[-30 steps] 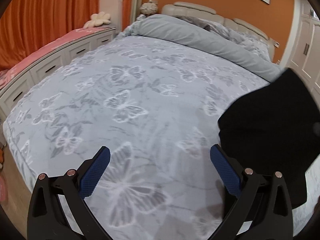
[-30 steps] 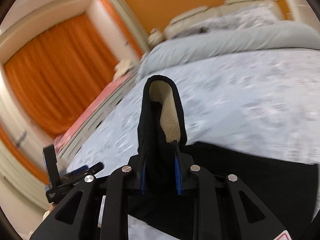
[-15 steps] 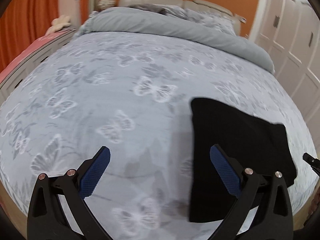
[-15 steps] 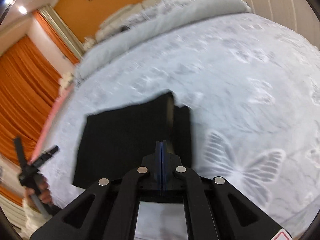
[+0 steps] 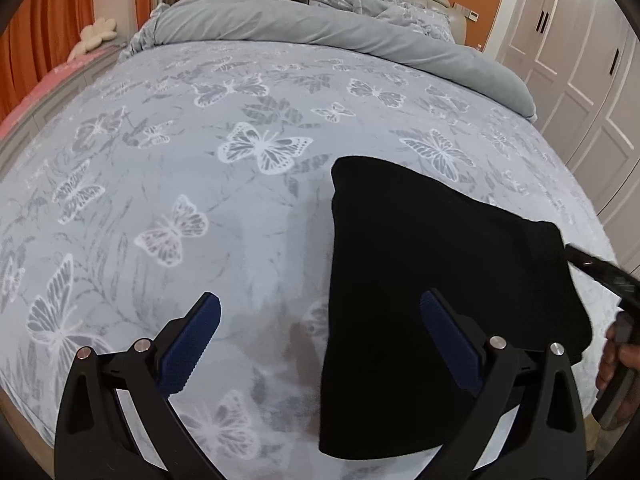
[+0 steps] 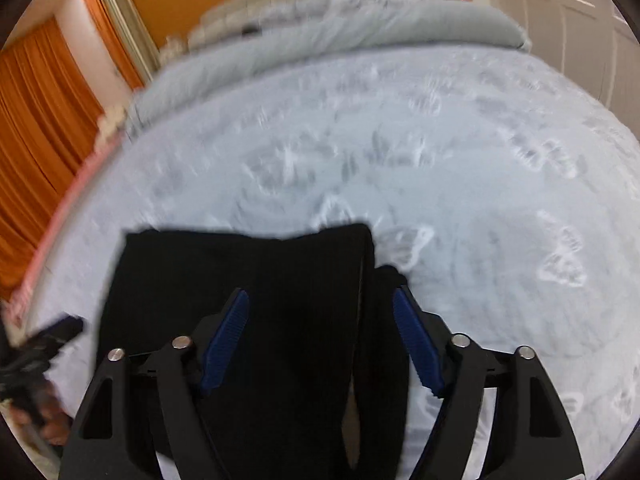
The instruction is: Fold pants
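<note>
The black pants (image 5: 432, 264) lie folded into a flat block near the front right part of the bed. My left gripper (image 5: 320, 312) hangs open above the bedspread, its right finger over the pants' left part, nothing between the pads. In the right wrist view the same pants (image 6: 248, 280) lie under my right gripper (image 6: 320, 304); its jaws are opening and the blue pads stand apart from the cloth. The right gripper's tip (image 5: 592, 268) and the hand holding it (image 5: 616, 364) show at the right edge of the left wrist view.
The bedspread (image 5: 200, 160) is pale blue with butterflies. A rolled grey duvet (image 5: 320, 28) lies at the headboard. White wardrobe doors (image 5: 580, 60) stand to the right, orange curtains (image 6: 36, 120) and a pink-topped drawer unit (image 5: 44, 80) to the left.
My right gripper held a raised fold of the pants, lowered it onto the block, then opened off it. My left gripper swung toward the pants and stayed open.
</note>
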The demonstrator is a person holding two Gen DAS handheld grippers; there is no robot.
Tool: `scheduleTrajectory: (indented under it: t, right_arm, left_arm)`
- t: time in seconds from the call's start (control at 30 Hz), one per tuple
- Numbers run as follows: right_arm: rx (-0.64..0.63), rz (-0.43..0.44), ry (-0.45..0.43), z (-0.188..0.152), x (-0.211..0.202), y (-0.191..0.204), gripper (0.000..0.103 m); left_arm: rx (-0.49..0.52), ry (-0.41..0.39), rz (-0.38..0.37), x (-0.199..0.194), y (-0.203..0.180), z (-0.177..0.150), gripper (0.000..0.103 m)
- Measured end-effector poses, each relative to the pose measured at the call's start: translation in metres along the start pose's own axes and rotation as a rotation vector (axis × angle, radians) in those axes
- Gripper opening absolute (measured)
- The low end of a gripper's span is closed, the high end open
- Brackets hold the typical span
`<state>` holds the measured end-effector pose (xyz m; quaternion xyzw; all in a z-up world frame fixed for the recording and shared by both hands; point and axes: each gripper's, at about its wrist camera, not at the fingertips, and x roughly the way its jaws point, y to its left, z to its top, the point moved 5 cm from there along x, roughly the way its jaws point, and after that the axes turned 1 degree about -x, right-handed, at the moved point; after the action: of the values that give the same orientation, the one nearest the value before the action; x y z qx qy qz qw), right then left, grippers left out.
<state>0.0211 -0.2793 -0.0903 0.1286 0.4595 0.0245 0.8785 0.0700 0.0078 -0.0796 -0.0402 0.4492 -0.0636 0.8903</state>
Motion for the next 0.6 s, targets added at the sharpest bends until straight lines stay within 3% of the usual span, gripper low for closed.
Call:
scheduleTrajectory:
  t: [0.07,0.1,0.17,0.2,0.23,0.27,0.3,0.37,0.4,0.53,0.6]
  right_arm:
    - [-0.013,-0.035,0.023,-0.001,0.011,0.004,0.021]
    - [-0.022,-0.045,-0.011,0.004,0.000,0.008,0.005]
    - [0.008,0.046,-0.087,0.015,-0.035,0.017,0.005]
    - [0.002,0.046,-0.116,0.017,-0.051,0.019,0.005]
    - [-0.015,0.022,-0.128,0.015,-0.059,0.018,0.004]
    - [-0.039,-0.056,-0.122,0.008,-0.060,0.010,0.004]
    - [-0.035,-0.087,-0.090,0.002,-0.051,0.004,0.005]
    - [0.018,-0.145,0.058,-0.018,-0.018,-0.020,0.012]
    - [0.031,-0.140,0.069,-0.021,-0.014,-0.024,0.014]
    - [-0.001,-0.105,-0.142,-0.005,-0.066,-0.004,0.023]
    - [-0.035,-0.030,-0.211,-0.001,-0.084,0.014,0.023]
  left_arm:
    - [0.018,-0.007,0.020,0.000,0.001,0.001,0.098]
    - [0.023,-0.011,0.030,-0.001,0.003,0.002,0.098]
    - [0.017,-0.016,0.034,-0.004,0.006,0.004,0.098]
    - [0.003,-0.018,0.025,-0.005,0.010,0.006,0.098]
    - [-0.008,-0.018,0.018,-0.006,0.012,0.007,0.098]
    - [-0.017,-0.016,0.012,-0.006,0.015,0.008,0.098]
    - [-0.026,-0.010,0.008,-0.006,0.017,0.008,0.098]
    - [-0.029,0.006,0.006,-0.004,0.018,0.006,0.098]
    - [-0.027,0.016,0.000,-0.003,0.018,0.004,0.098]
    - [-0.001,0.019,-0.011,-0.005,0.011,-0.002,0.098]
    - [0.021,0.024,-0.011,-0.004,0.006,-0.006,0.098]
